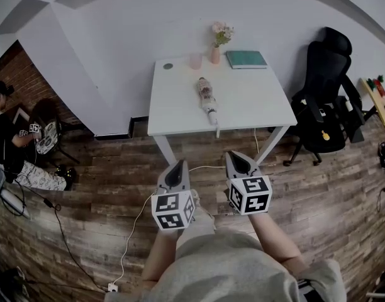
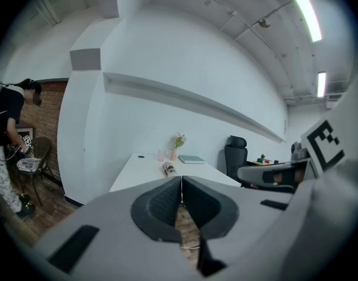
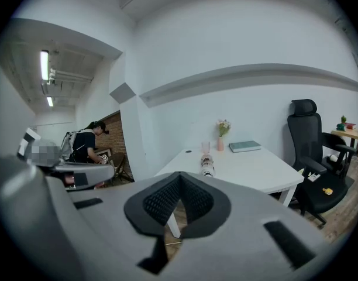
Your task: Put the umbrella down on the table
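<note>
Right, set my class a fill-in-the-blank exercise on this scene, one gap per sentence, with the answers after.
1. In the middle of the white table lies a folded ____.
2. The left tongs and the right tongs are both ____ and hold nothing.
3. The flowers stand in a pink ____ next to the green book.
4. In the head view the black office chair stands to the table's ____.
Missing words: umbrella; shut; vase; right.

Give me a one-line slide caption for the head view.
Folded patterned compact umbrella lies on the white square table; left gripper and right gripper, both shut and empty, hang short of it.
</note>
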`<state>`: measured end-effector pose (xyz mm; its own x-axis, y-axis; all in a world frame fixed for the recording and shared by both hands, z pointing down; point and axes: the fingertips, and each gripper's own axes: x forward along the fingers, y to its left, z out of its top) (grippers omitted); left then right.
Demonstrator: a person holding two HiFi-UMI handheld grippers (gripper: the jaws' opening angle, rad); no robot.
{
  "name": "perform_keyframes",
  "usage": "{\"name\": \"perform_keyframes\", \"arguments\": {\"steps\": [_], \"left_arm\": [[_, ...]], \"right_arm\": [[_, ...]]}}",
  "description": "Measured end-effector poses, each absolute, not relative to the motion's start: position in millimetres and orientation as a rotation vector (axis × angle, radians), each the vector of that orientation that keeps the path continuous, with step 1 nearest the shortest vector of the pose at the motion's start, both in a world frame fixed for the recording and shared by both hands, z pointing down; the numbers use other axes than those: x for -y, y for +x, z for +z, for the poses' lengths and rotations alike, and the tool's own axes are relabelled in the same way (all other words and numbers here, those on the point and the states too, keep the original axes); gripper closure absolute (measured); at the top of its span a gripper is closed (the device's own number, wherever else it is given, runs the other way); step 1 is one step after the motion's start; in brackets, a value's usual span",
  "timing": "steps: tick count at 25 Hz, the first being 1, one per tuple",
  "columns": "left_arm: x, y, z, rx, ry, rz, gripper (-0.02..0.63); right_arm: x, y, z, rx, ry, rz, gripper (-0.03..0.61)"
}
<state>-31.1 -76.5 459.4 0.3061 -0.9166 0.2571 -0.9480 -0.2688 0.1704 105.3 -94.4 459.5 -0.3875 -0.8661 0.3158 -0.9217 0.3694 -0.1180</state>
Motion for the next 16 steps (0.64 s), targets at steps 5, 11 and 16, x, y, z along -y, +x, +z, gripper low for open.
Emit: {"name": "perform_keyframes", "arguments": {"steps": [5, 11, 16], "left_arm": [[75.7, -34.1, 459.9, 1.693, 2.283, 0.153, 0.606], [76.5, -36.0, 459.2, 1.704, 2.277, 0.145, 0.606], [79.4, -33.0, 459.9, 1.706, 2.281, 0.152, 0.606]], "right_arm": [[95.5, 102.4, 459.6, 2.435, 1.602, 0.408, 0.578], [97.7, 102.3, 457.5, 2.44, 1.594, 0.382, 0.578], [100.3, 104.4, 456.6, 2.447, 1.587, 0.369, 0.578]]}}
